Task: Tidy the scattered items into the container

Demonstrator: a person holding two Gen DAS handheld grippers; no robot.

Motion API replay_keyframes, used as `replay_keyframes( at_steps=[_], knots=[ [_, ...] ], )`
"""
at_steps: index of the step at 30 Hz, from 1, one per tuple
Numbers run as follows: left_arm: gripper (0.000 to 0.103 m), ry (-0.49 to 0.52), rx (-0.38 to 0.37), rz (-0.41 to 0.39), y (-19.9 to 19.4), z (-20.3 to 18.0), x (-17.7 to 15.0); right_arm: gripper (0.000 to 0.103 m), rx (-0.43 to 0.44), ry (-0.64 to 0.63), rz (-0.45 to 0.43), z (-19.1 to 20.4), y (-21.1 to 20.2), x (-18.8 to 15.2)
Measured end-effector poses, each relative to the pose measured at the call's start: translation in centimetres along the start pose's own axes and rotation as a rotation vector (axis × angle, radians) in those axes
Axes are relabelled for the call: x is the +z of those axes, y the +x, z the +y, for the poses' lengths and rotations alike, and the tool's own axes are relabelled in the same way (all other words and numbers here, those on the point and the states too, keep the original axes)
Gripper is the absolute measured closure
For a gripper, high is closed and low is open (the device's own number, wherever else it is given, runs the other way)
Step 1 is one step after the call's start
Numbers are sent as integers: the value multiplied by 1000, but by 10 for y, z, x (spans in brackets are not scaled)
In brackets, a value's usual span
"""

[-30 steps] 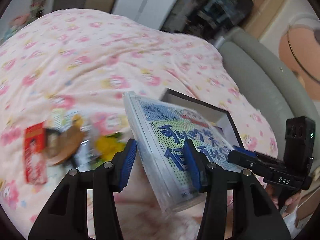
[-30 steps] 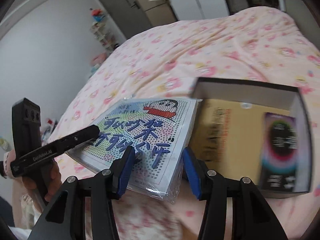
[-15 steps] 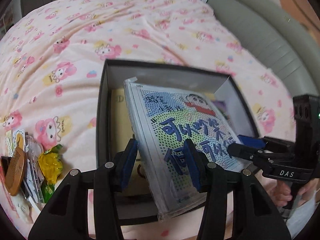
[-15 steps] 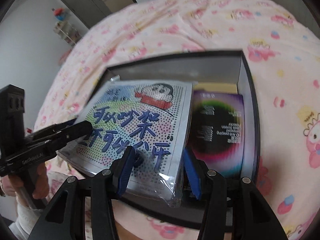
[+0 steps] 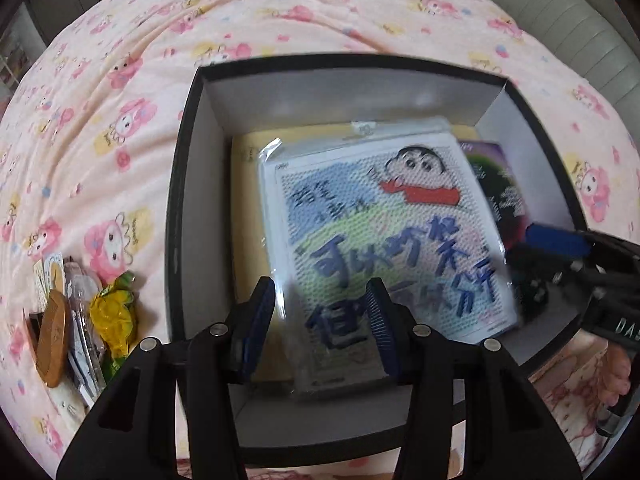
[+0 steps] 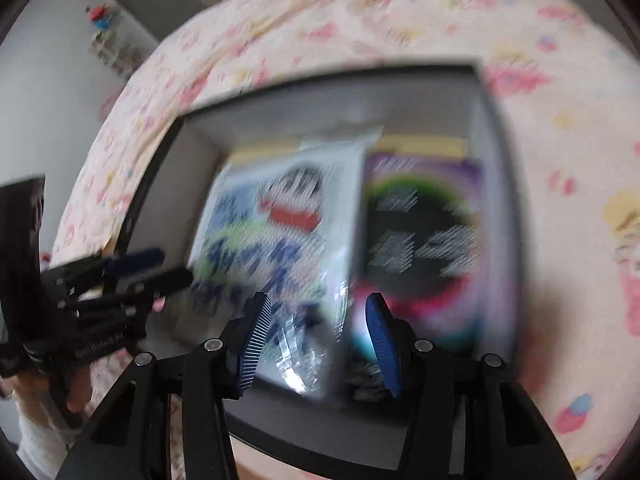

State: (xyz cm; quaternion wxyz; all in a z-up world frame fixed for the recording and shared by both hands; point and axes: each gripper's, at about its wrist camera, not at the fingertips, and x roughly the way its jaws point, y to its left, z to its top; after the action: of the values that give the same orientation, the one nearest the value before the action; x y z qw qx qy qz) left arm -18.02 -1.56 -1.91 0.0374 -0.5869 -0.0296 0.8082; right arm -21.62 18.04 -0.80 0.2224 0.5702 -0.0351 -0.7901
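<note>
A bagged cartoon bead-art packet (image 5: 384,240) (image 6: 280,232) hangs low inside the black box (image 5: 176,200) (image 6: 496,160), nearly flat. My left gripper (image 5: 320,324) grips its near left corner, and its jaws are closing with the packet between them. My right gripper (image 6: 316,336) is shut on the near right corner; in the left wrist view the right gripper (image 5: 560,244) shows at the packet's right edge. The left gripper (image 6: 148,268) appears at the left of the blurred right wrist view. Under the packet lie a purple-black booklet (image 5: 504,196) (image 6: 424,240) and a yellow sheet (image 5: 244,208).
The box rests on a pink patterned bedspread (image 5: 100,120). Left of it lie a wooden comb (image 5: 52,340), a yellow-green wrapped item (image 5: 112,320) and clear packets (image 5: 80,312). A grey padded edge (image 5: 580,20) runs along the far right. A person's hand (image 5: 612,372) holds the right gripper.
Both grippers carried the packet from above the bedspread to over the box and lowered it inside. The packet went from steeply tilted to almost flat.
</note>
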Motion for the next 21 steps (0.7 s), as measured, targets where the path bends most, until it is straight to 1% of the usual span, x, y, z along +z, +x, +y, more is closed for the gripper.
replay_keyframes(
  at_steps=[1,2,4,6,8,9,12,13,14,17,19,21],
  knots=[
    [56,2,-20,-20,-3,-4,1,58,-17,-4,-29,-1,-5,1],
    [56,12,-61,-40,-6,-10,2,58,-50,-7,-69,-1,-12,2],
    [56,44,-139,-51,-8,-26,4,58,-107,-14,-136,-4,-23,2],
    [58,97,-214,-61,-7,-49,6,58,-136,2,-197,-9,-35,5],
    [60,147,-246,-71,-5,-71,8,58,-152,38,-242,-17,-46,9],
    [61,172,-267,-76,-2,-84,9,58,-163,49,-251,-18,-48,10],
    [64,207,-308,-64,5,-103,15,58,-189,103,-252,-35,-55,13],
    [65,210,-296,-49,10,-108,19,58,-186,125,-243,-41,-54,13],
    [65,210,-265,-25,16,-113,21,58,-181,138,-234,-46,-53,16],
    [66,204,-147,38,32,-119,23,58,-162,157,-213,-51,-50,15],
    [66,201,-98,37,32,-119,22,58,-162,141,-206,-46,-46,16],
    [66,176,-73,50,32,-113,21,58,-161,120,-199,-42,-43,15]
  ],
)
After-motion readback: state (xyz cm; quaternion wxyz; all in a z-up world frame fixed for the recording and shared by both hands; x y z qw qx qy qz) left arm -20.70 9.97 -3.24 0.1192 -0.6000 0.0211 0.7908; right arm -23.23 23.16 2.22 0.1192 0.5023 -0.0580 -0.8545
